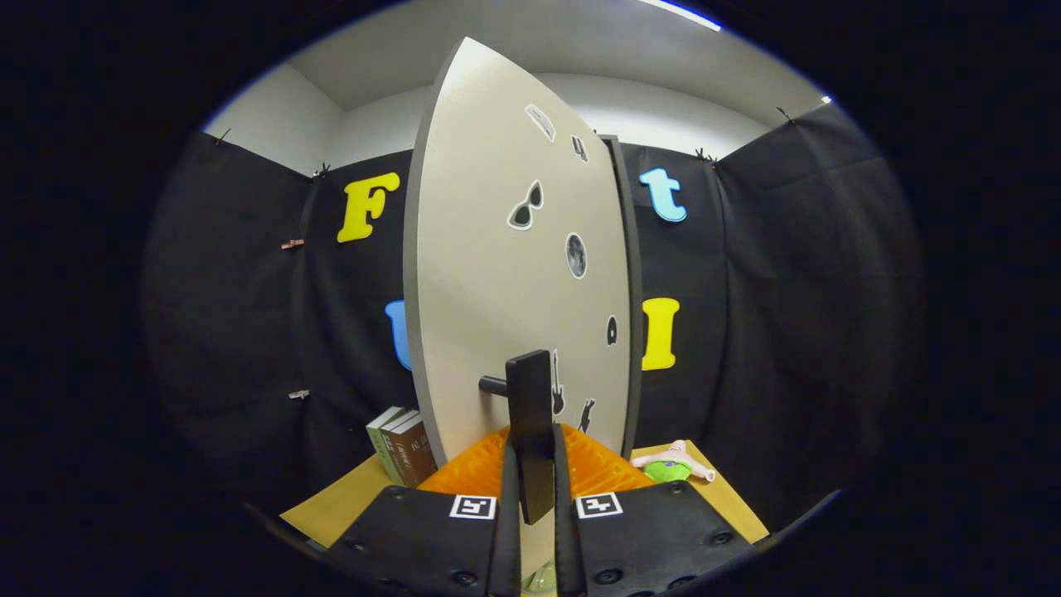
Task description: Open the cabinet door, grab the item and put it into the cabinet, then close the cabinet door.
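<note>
Gripper fingers stand closed to a narrow gap with the dark, flat handle of the cabinet door clamped between them; both fingers appear to press on its 2 faces. Door panel stands partly swung, its face turned edge-on toward the fingers, with several small stickers on it. Step in hand, as judged from this pose, is a door move by the handle; whether this is step 1 (opening) or step 3 (closing) cannot be told from the pose alone. Item to be stowed appears to be the small toy figure with a green body, lying on the tan table top to the right of the door and beyond the fingers, apart from them; that placement suggests opening is under way. Next move calls for a steady pull along the hinge arc, with the grip kept square on the handle so it does not slip. An orange ribbed object sits just ahead of the fingers, largely covered; its nature is unclear. 2 books stand left of the door. Cabinet interior and hinge side are hidden behind the panel.
</note>
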Demonstrator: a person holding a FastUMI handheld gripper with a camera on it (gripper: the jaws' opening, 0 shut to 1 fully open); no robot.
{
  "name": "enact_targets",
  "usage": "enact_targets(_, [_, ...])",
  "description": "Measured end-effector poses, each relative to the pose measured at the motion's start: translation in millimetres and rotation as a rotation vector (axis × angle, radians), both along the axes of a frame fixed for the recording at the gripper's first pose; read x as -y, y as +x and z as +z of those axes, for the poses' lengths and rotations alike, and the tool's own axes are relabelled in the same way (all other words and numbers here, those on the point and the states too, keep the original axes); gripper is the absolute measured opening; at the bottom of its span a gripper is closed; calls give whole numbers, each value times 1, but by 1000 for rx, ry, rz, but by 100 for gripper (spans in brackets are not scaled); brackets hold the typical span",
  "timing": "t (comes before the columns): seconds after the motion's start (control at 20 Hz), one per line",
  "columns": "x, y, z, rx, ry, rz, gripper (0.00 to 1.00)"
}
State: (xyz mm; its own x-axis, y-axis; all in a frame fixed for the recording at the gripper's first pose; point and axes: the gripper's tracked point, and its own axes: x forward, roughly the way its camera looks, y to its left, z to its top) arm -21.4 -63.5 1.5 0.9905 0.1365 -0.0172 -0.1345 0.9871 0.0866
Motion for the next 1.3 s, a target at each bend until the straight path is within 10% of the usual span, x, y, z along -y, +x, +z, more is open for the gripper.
enact_targets(0.8, [156,-35,15,78,-60,-344,14])
enact_targets(1.05, [148,-50,16,81,-90,-333,14])
enact_targets(1.3, [117,-70,13,47,-80,-298,54])
